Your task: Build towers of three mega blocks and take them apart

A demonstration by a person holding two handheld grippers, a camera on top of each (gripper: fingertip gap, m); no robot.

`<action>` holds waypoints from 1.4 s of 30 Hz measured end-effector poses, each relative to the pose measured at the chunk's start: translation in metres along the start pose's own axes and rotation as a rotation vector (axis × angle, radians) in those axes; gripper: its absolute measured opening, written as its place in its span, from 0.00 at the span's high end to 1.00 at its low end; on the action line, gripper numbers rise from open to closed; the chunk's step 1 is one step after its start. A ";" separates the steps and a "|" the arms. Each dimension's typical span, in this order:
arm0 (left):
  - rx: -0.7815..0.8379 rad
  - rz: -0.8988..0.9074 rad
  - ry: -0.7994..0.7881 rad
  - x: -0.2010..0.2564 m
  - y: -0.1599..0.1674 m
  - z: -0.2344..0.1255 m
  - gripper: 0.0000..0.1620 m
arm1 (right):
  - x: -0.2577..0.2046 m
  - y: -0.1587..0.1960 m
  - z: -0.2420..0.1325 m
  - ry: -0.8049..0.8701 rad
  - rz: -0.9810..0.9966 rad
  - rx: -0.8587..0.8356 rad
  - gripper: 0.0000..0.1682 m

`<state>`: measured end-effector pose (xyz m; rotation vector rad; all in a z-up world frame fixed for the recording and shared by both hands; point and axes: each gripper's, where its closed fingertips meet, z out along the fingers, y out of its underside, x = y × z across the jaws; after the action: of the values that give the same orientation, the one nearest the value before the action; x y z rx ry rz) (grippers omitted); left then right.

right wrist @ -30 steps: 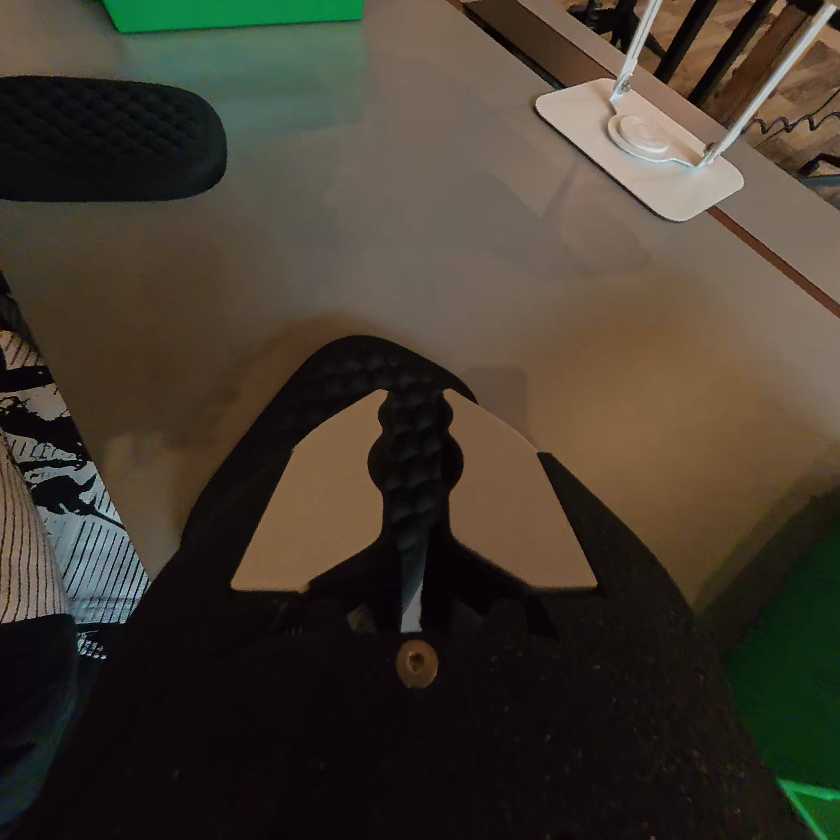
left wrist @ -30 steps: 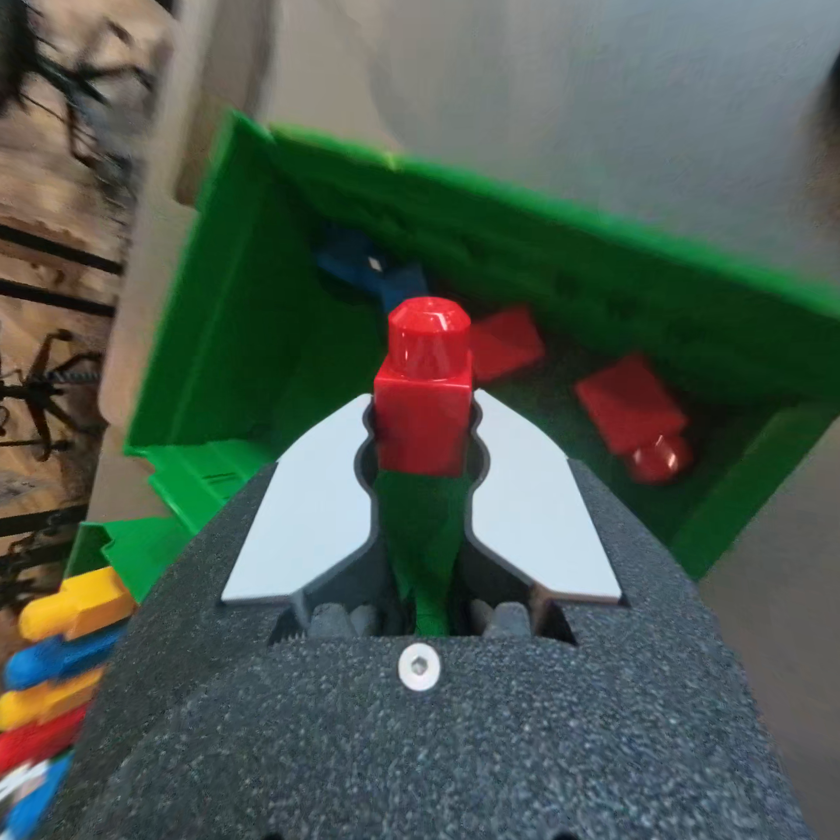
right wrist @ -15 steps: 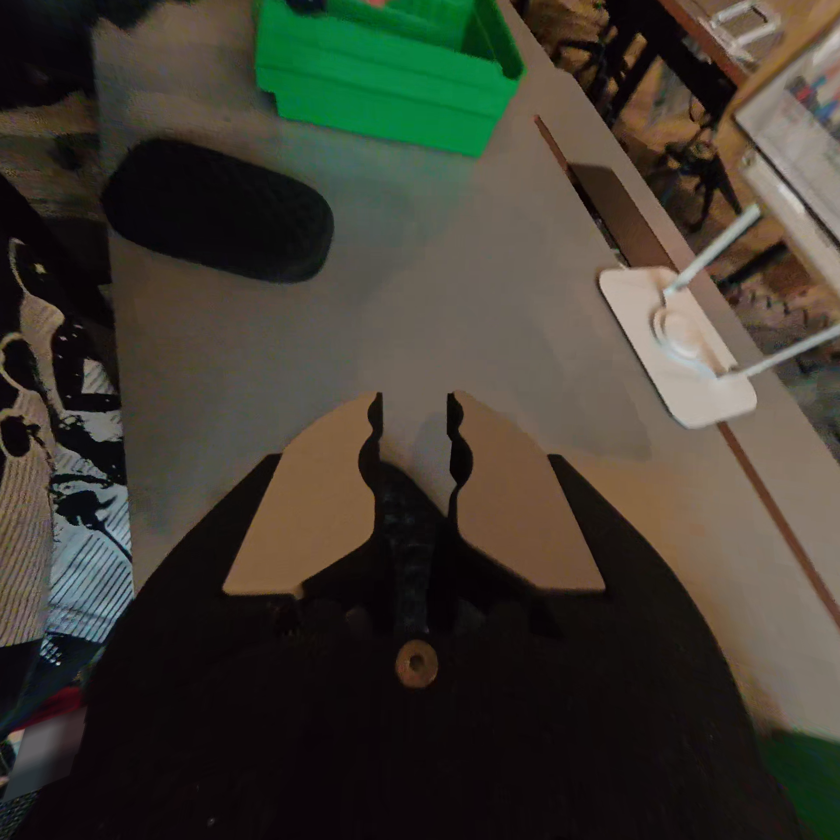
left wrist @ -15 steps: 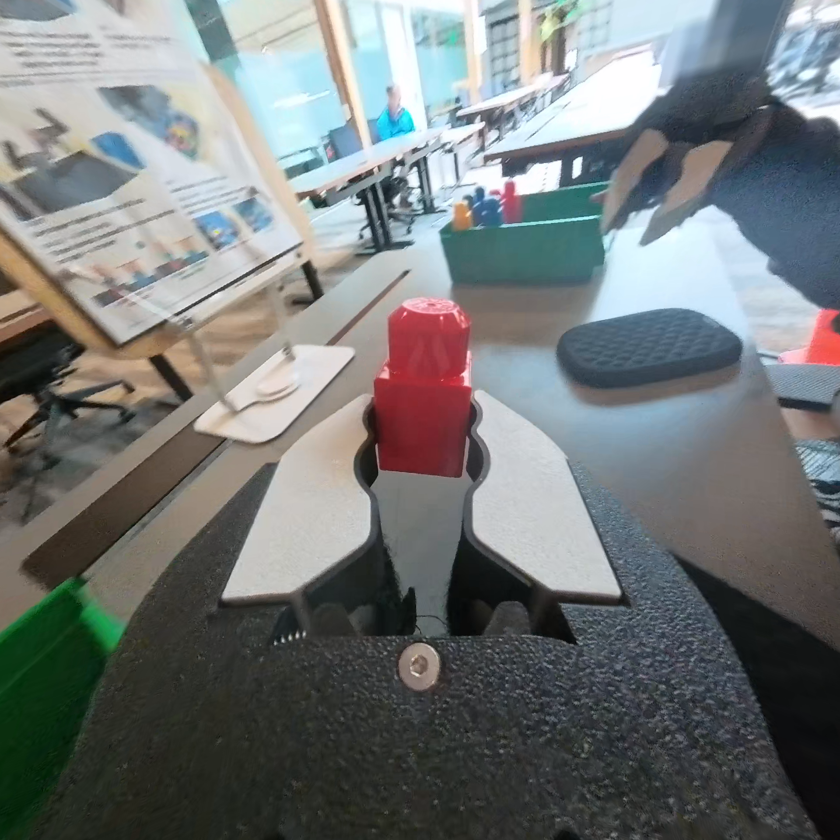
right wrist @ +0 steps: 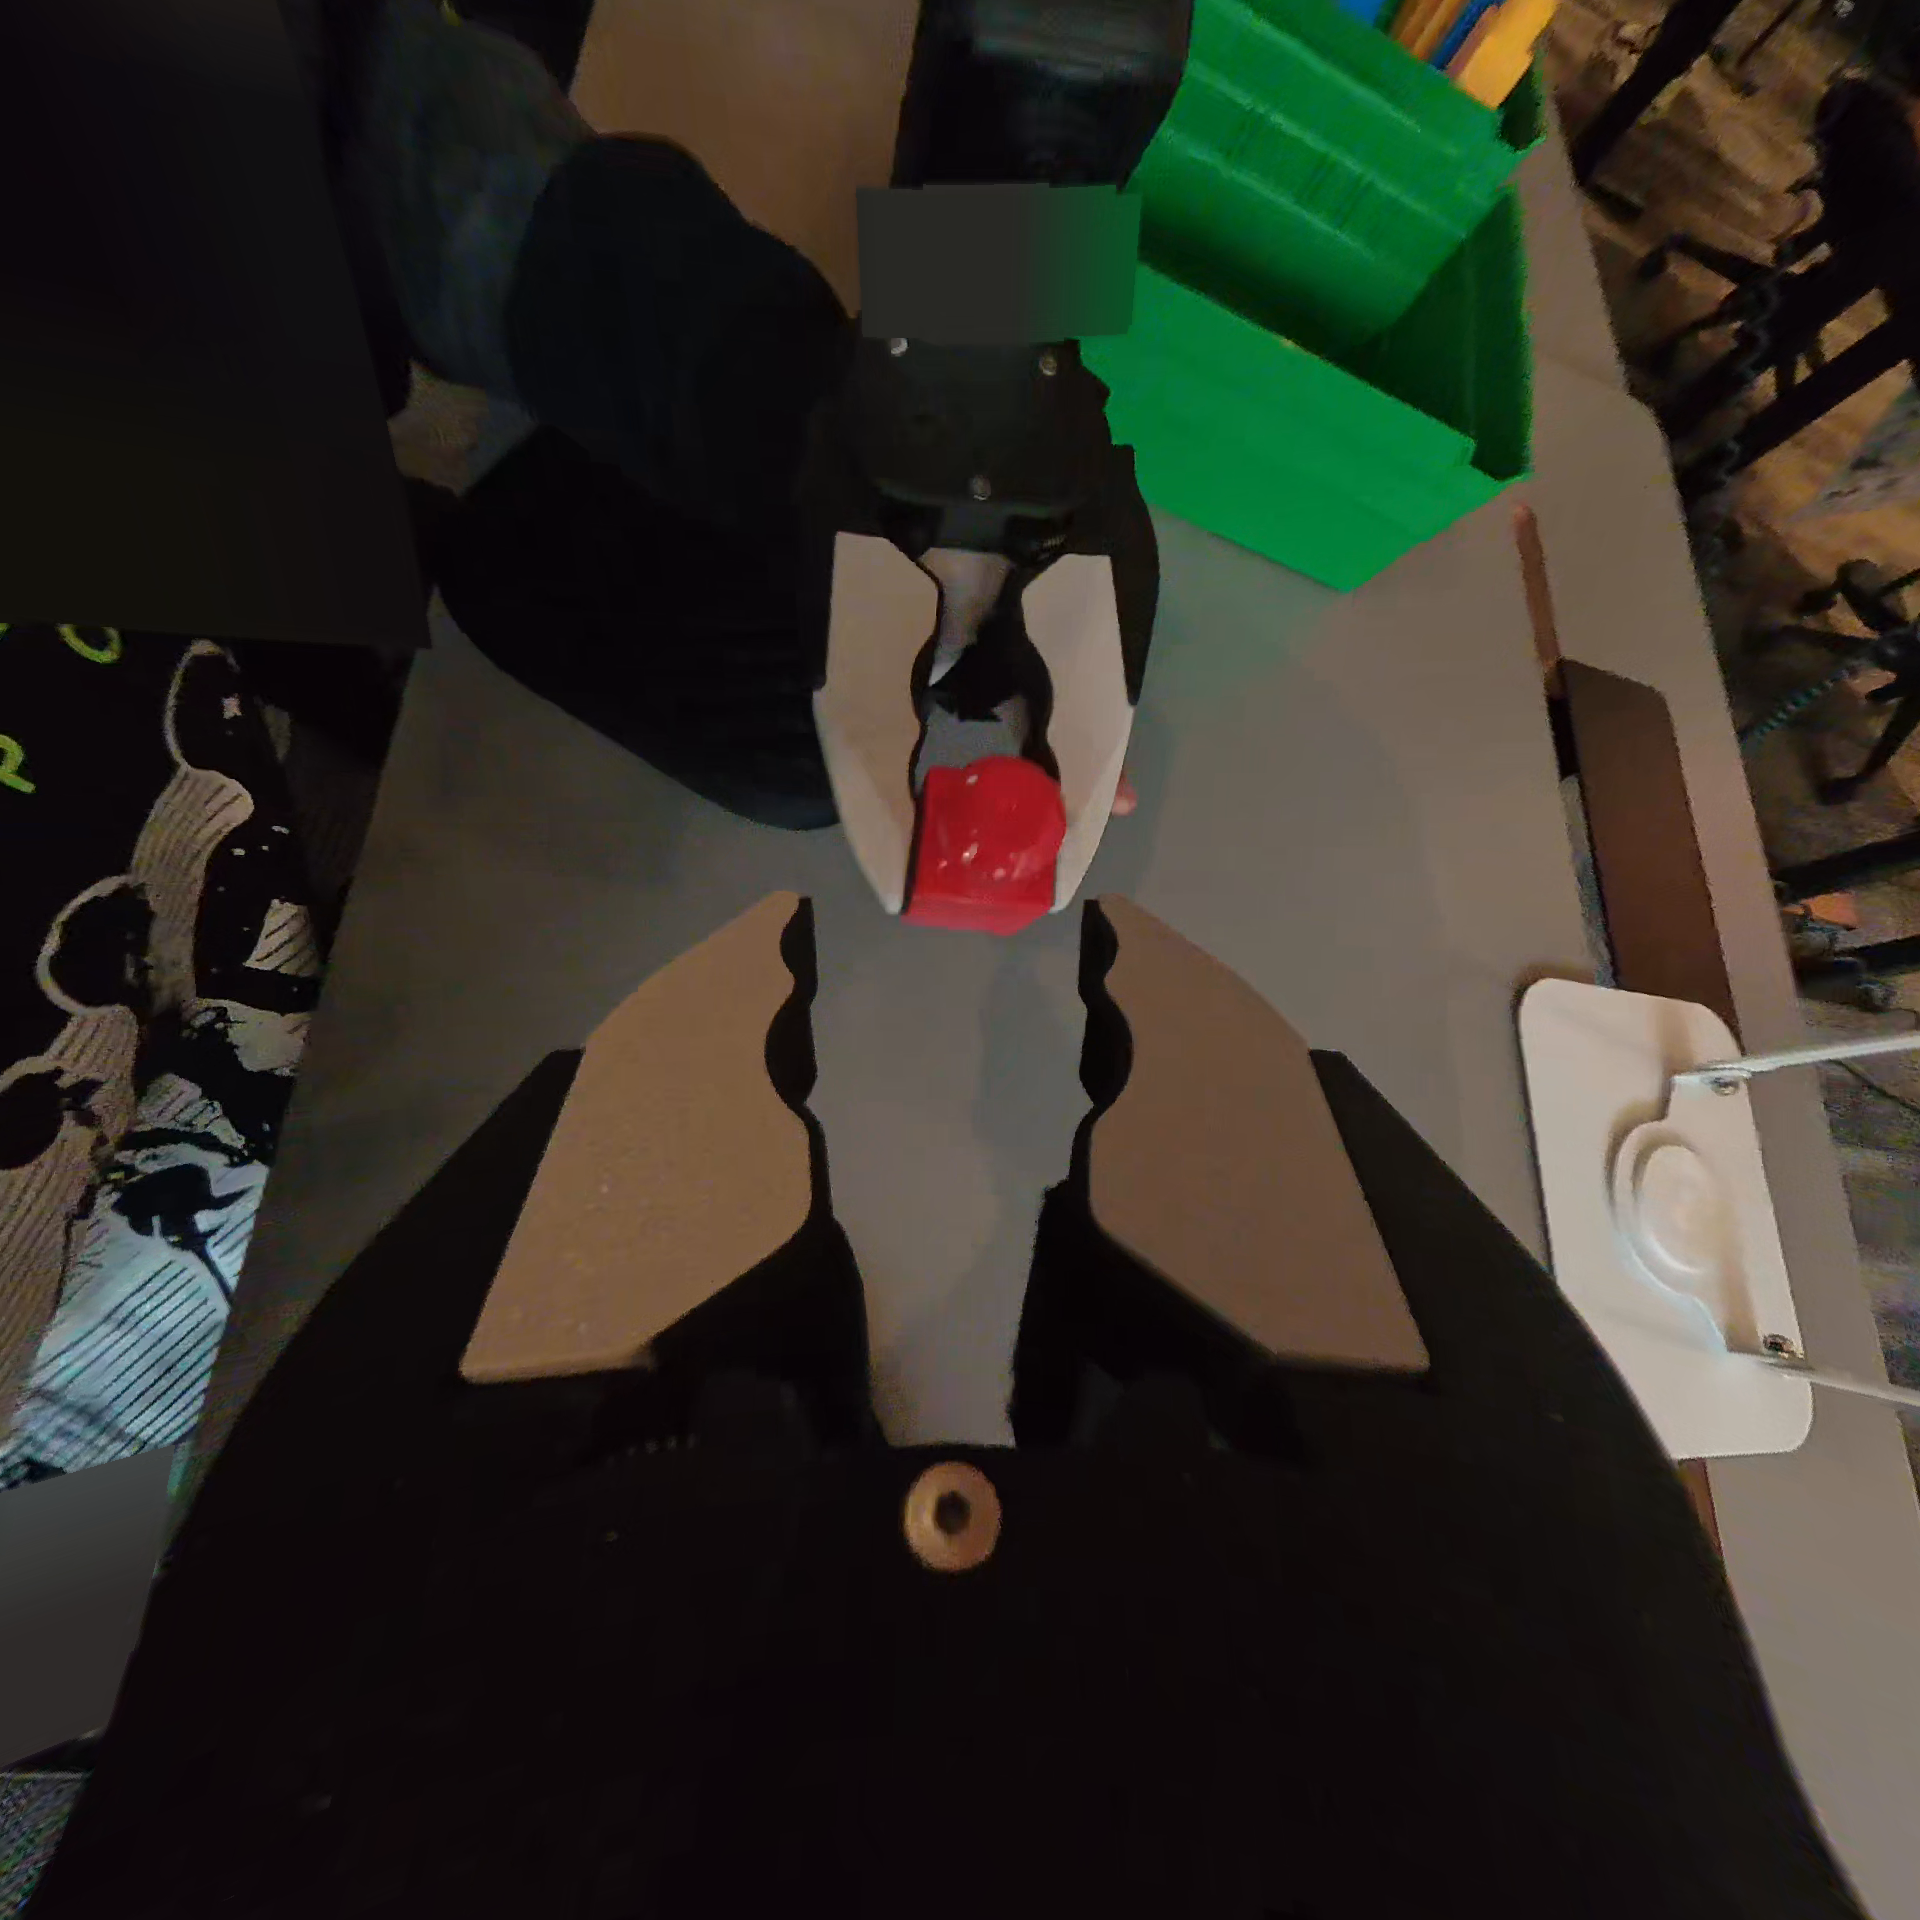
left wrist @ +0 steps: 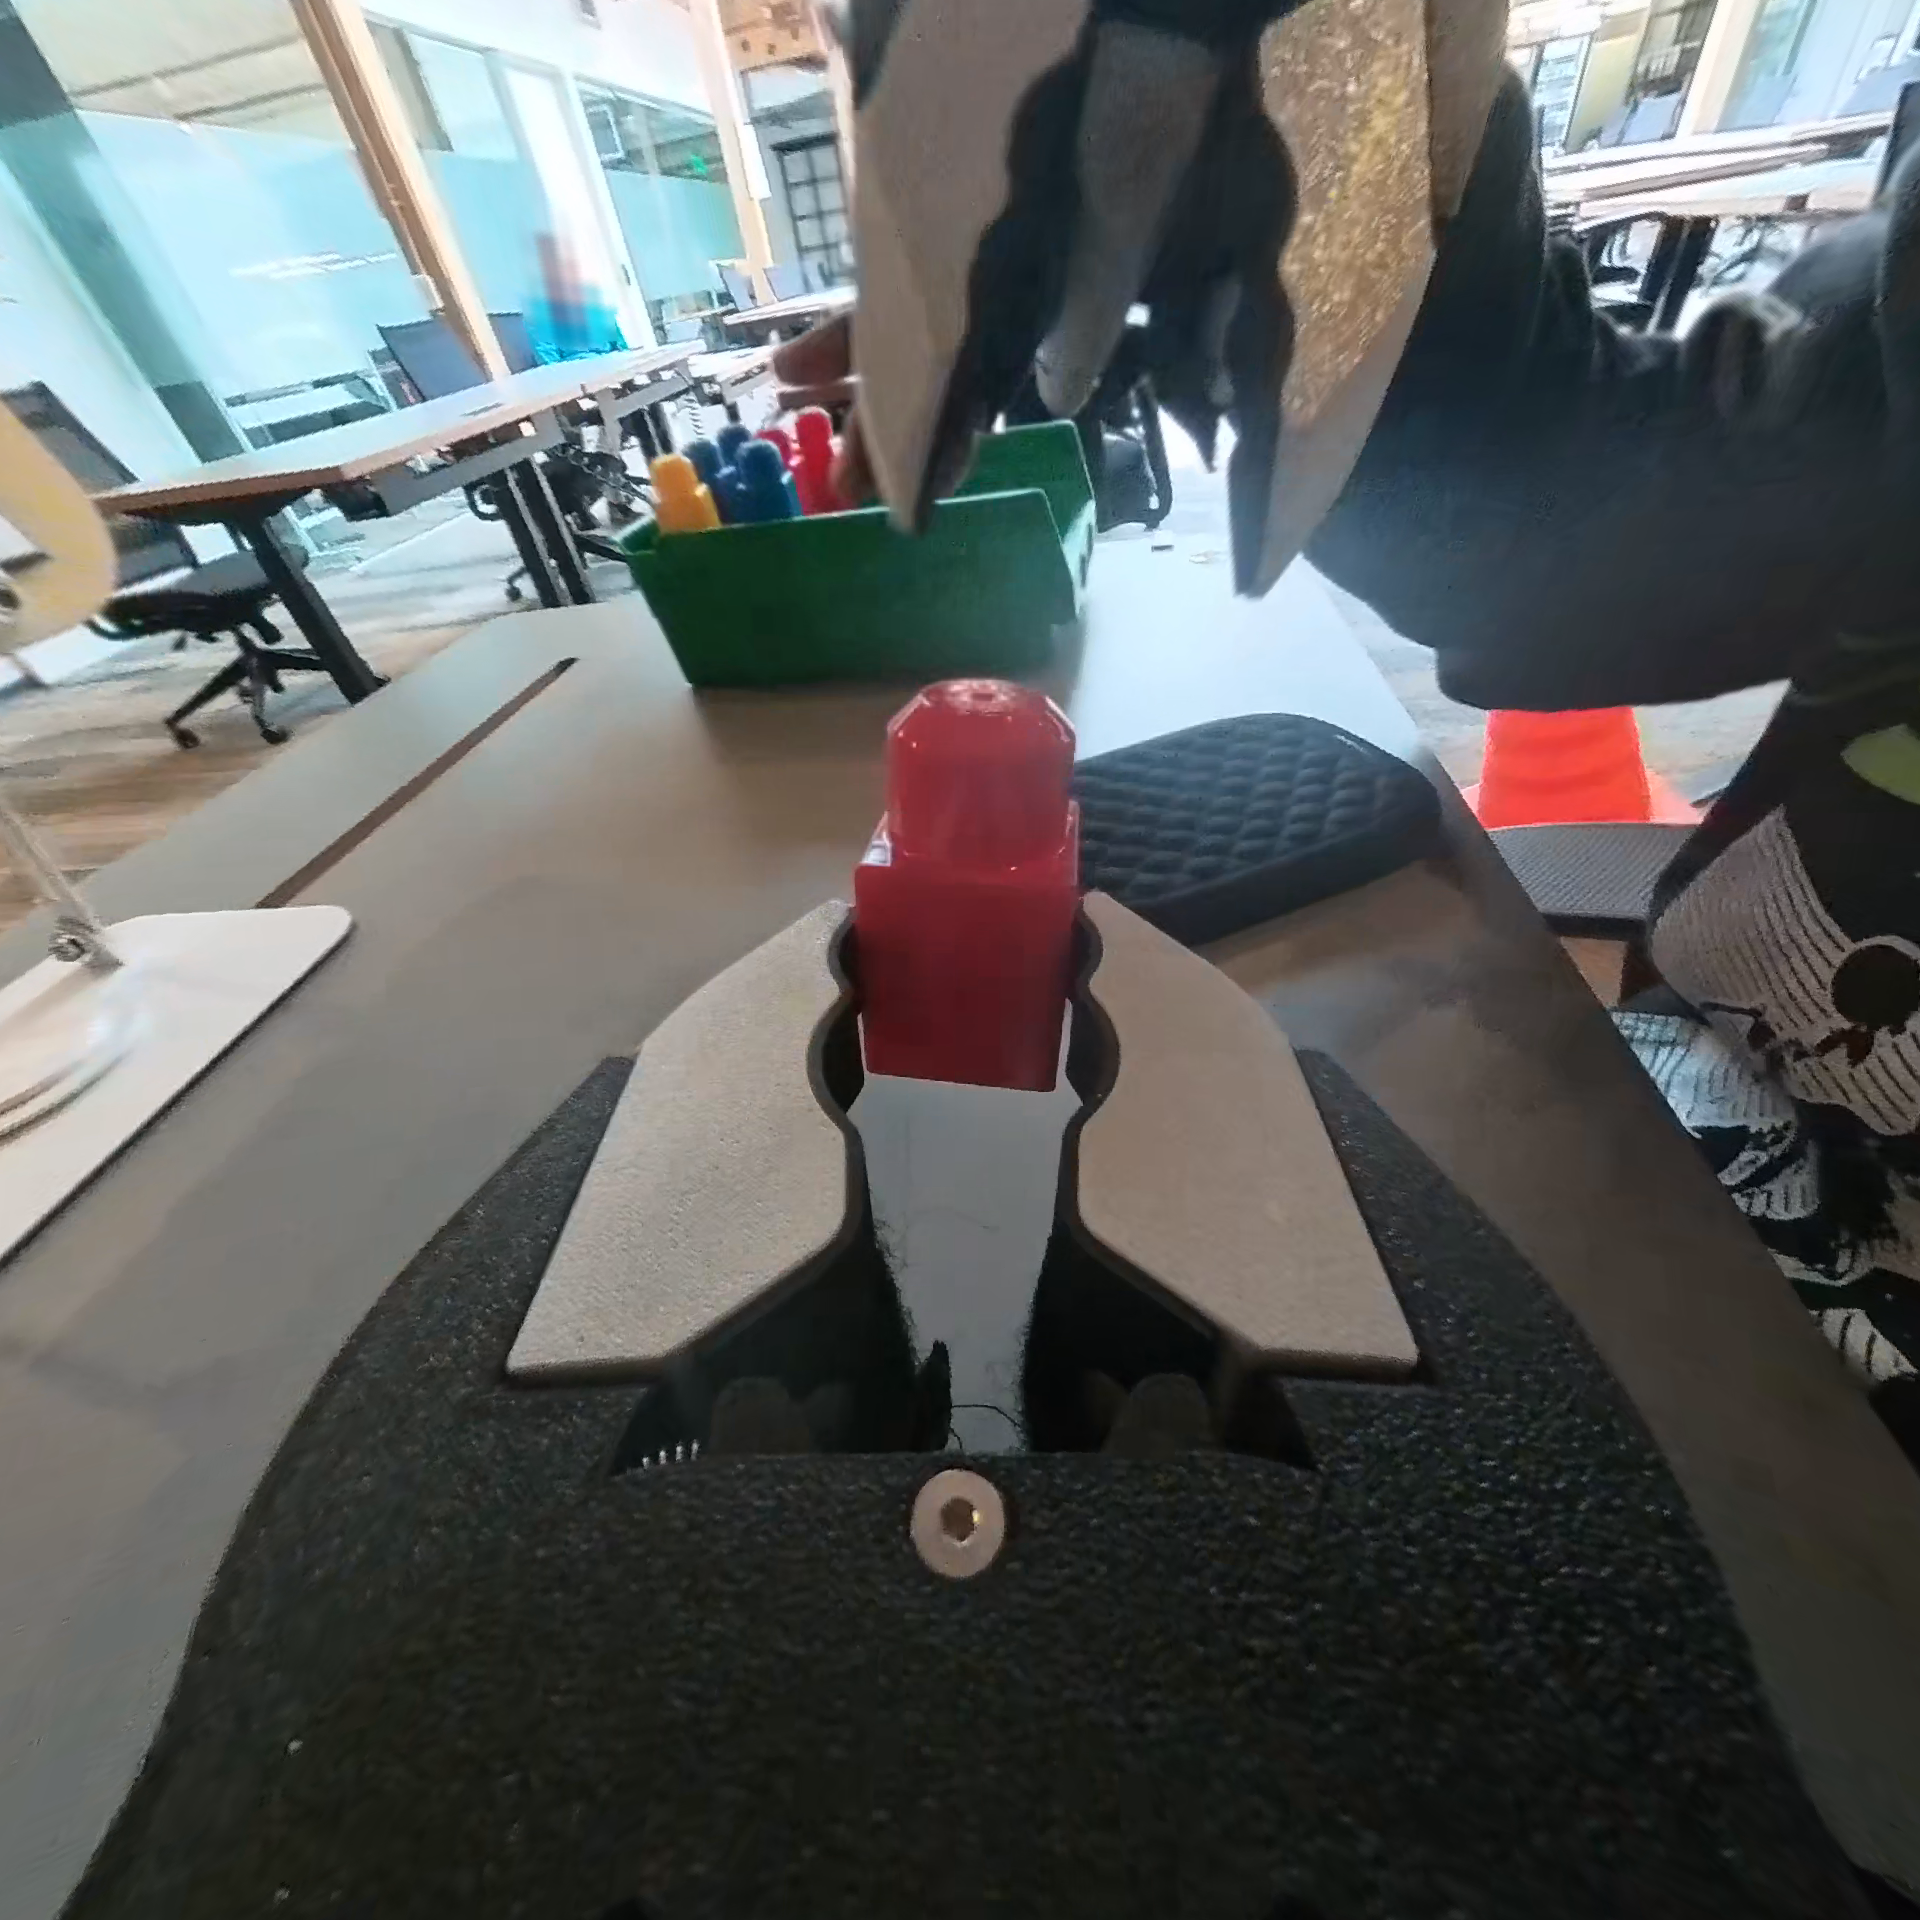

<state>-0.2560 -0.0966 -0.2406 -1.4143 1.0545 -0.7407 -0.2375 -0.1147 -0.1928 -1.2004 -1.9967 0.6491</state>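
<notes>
The red mega block (left wrist: pixel 964 966) sits clamped between the jaws of your left gripper (left wrist: pixel 964 1023), stud pointing forward, held above the grey worktop (left wrist: pixel 520 935); in the right wrist view the same block (right wrist: pixel 982 857) appears at the tips of that gripper (right wrist: pixel 982 883), facing your right gripper (right wrist: pixel 948 935). Your right gripper hangs just beside and above the block with its jaws apart and nothing between them; in the left wrist view it (left wrist: pixel 1081 540) descends from the top edge, tips pointing down. Beyond the block, a black padded rest (left wrist: pixel 1247 810) lies on the worktop, and farther off stands a green bin (left wrist: pixel 862 613) holding yellow, blue and red blocks (left wrist: pixel 743 483) upright. A second green bin (right wrist: pixel 1330 343) lies behind your left gripper in the right wrist view. A white stand base (right wrist: pixel 1662 1216) rests near the worktop's edge, well apart from the block. An orange cone (left wrist: pixel 1564 764) stands on the floor past the worktop.
</notes>
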 end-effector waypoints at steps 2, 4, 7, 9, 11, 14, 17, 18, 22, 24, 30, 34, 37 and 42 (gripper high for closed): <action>-0.016 0.008 0.009 0.004 0.004 0.005 0.78 | -0.001 0.003 0.013 -0.024 -0.008 -0.033 0.70; -0.032 0.015 0.014 0.007 0.008 0.008 0.78 | -0.003 0.008 0.025 -0.046 -0.014 -0.067 0.69; -0.044 0.015 0.019 0.009 0.010 0.010 0.78 | -0.006 0.016 0.040 -0.074 -0.021 -0.118 0.69; -0.044 0.020 0.014 0.009 0.011 0.010 0.78 | -0.008 0.021 0.047 -0.086 -0.027 -0.148 0.72; -0.048 0.026 0.015 0.009 0.011 0.010 0.78 | -0.006 0.024 0.051 -0.074 -0.041 -0.171 0.76; -0.064 0.048 0.010 0.010 0.015 0.010 0.78 | -0.005 0.026 0.052 -0.072 -0.059 -0.193 0.80; -0.064 0.058 0.014 0.011 0.014 0.009 0.76 | -0.006 0.026 0.050 -0.087 -0.062 -0.186 0.80; -0.064 0.063 0.010 0.010 0.013 0.008 0.71 | -0.006 0.027 0.049 -0.091 -0.062 -0.193 0.80; -0.083 0.072 -0.043 0.001 0.008 -0.009 0.58 | -0.007 0.033 0.041 -0.112 -0.031 -0.192 0.80; -0.075 0.060 -0.074 -0.003 -0.002 -0.024 0.56 | -0.014 0.043 0.042 -0.148 -0.008 -0.219 0.80; -0.092 0.002 -0.223 -0.020 -0.024 -0.087 0.50 | -0.034 0.084 0.057 -0.249 0.032 -0.356 0.80; -0.118 0.001 -0.316 -0.021 -0.034 -0.126 0.49 | -0.039 0.097 0.064 -0.280 0.057 -0.393 0.80; -0.176 0.011 -0.371 -0.021 -0.034 -0.150 0.49 | -0.040 0.103 0.067 -0.289 0.064 -0.417 0.80; -0.206 0.026 -0.437 -0.020 -0.040 -0.178 0.50 | -0.040 0.107 0.070 -0.283 0.072 -0.429 0.80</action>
<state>-0.4168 -0.1546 -0.1750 -1.6415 0.8175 -0.2856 -0.2216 -0.1071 -0.3260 -1.5018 -2.4240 0.4555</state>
